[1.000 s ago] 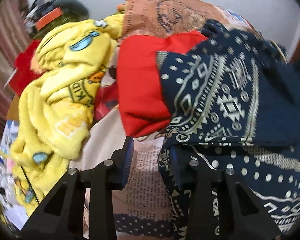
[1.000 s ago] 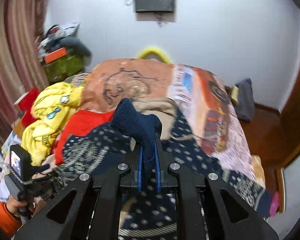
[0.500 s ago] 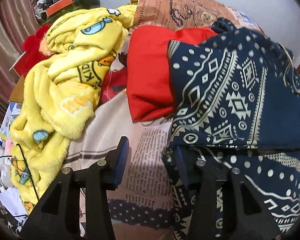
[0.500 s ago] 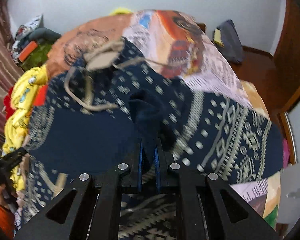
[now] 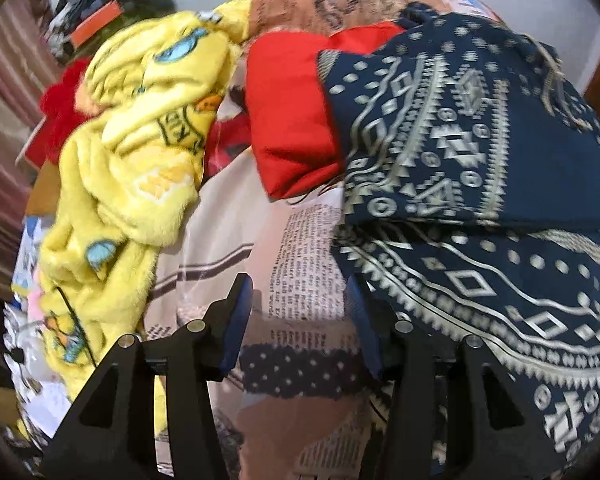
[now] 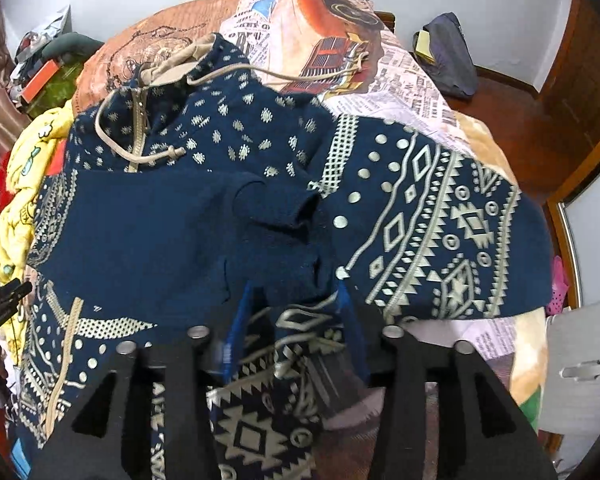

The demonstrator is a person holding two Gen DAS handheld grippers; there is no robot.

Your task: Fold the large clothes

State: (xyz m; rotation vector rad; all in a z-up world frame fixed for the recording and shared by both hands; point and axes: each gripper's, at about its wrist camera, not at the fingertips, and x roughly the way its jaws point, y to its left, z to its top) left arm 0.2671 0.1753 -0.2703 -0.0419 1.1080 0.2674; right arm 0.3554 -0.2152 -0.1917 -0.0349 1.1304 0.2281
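Note:
A navy hoodie with a cream pattern (image 6: 204,216) lies spread on the bed, hood and drawstrings at the far end. One sleeve is folded across the chest, its plain navy cuff (image 6: 280,220) near the middle. My right gripper (image 6: 292,320) is open just below the cuff, holding nothing. In the left wrist view the hoodie (image 5: 480,184) fills the right side. My left gripper (image 5: 300,312) is open over the bedspread beside the hoodie's left edge, its right finger touching the hem.
A yellow fleece garment (image 5: 132,176) and a red garment (image 5: 292,120) lie left of the hoodie. The newspaper-print bedspread (image 6: 380,64) covers the bed. Clutter is piled at the far left (image 6: 44,68). A wooden floor with a dark bundle (image 6: 448,56) lies right.
My right gripper carried the sleeve cuff across the hoodie's chest, laid it down and opened. My left gripper stayed open and drew back slightly from the hoodie's edge.

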